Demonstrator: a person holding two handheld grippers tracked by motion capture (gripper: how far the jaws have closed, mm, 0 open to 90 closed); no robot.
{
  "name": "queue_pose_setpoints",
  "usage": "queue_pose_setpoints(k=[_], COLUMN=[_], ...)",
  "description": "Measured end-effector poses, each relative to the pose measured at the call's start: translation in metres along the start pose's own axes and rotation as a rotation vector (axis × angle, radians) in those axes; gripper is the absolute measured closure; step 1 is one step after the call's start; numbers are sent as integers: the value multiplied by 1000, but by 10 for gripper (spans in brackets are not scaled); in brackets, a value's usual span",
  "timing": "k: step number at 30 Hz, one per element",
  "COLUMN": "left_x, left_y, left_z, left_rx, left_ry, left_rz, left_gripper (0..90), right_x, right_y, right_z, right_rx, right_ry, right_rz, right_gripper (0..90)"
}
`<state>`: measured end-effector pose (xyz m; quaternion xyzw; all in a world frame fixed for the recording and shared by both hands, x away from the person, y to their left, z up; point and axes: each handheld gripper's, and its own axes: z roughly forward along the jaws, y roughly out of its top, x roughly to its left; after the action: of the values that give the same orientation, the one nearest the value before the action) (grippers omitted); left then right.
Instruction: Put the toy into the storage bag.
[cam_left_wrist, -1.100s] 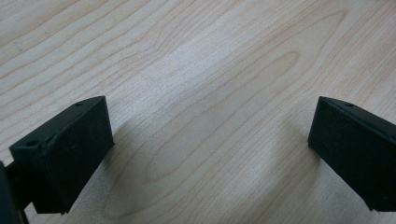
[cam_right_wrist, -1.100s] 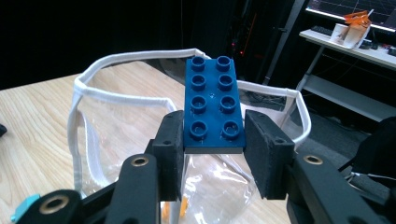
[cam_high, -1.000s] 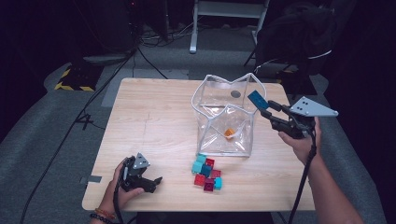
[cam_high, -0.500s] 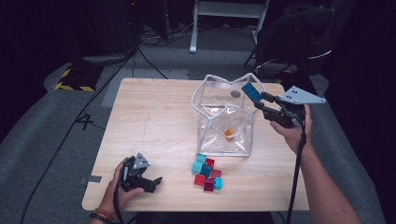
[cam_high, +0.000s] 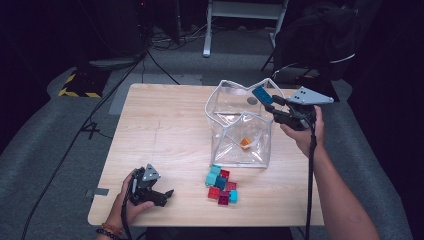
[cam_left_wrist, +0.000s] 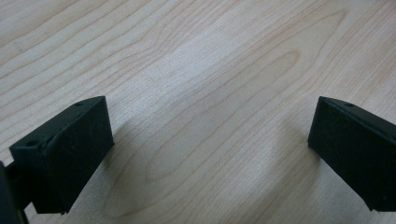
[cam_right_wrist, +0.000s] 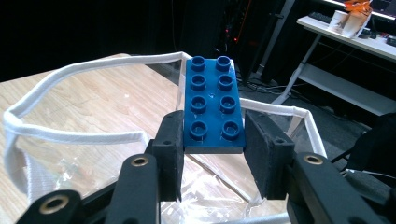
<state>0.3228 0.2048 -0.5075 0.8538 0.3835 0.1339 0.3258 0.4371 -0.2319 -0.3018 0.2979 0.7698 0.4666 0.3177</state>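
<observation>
1. Left gripper: held in the person's left hand, resting low on the table near its front-left corner. In the left gripper view its two black jaws stand wide apart with nothing but bare wood grain between them.

2. Pile of small blocks: red, teal and magenta pieces lying together on the table, to the right of the left gripper and well apart from it, just in front of the bag. How many blocks there are is hard to tell from the high view.

3. Clear plastic bag: white-rimmed, standing open on the table, between the two grippers and touching neither jaw as far as the high view shows. Its white rim curves below and to the left of the right gripper's jaws in the right gripper view.

4. Orange piece: small, lying inside the bag on its floor, below and to the left of the right gripper.

5. Blue brick: two-by-four studs, studs up, clamped by its near end between the right gripper's pads, the far end sticking out over the bag's rim. In the high view the brick sits above the bag's far-right corner.

6. Right gripper: held in the person's right hand at the right side of the bag, raised off the table, jaws closed on the blue brick's two long sides.
</observation>
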Motion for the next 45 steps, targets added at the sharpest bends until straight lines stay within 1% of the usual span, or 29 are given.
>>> queue_pose_setpoints(k=[5, 8, 12, 14, 16, 20, 21, 22, 24, 28, 30, 36, 45], left_x=[0, 0, 0, 0, 0, 0, 0, 0, 0, 0, 0, 0, 0], left_y=[0, 0, 0, 0, 0, 0, 0, 0, 0, 0, 0, 0, 0], left_z=[0, 0, 0, 0, 0, 0, 0, 0, 0, 0, 0, 0, 0], left_rx=[0, 0, 0, 0, 0, 0, 0, 0, 0, 0, 0, 0, 0], left_ry=[0, -1, -1, -1, -1, -1, 0, -1, 0, -1, 0, -1, -1], left_rz=[0, 0, -1, -1, -1, -1, 0, -1, 0, -1, 0, -1, -1], left_gripper=[2, 2, 2, 2, 2, 2, 2, 2, 2, 2, 1, 2, 2], right_x=[-2, -3, -7, -8, -10, -12, -12, -12, -11, -10, -9, -8, -8], right_y=[-2, -3, -6, -6, -7, -7, -7, -7, -7, -8, -8, -8, -6], right_z=[6, 9, 15, 17, 19, 20, 20, 21, 22, 22, 21, 18, 5], right_rx=[15, 36, 57, 68, 80, 83, 85, 89, 95, 88, 86, 81, 49], right_ry=[4, -2, -12, -6, -11, -15, -10, -15, -19, -11, -10, -8, 6], right_rz=[12, 10, 19, 28, 28, 39, 37, 30, 33, 34, 26, 28, 34], right_gripper=[595, 595, 595, 594, 595, 594, 594, 594, 601, 607, 605, 601, 585])
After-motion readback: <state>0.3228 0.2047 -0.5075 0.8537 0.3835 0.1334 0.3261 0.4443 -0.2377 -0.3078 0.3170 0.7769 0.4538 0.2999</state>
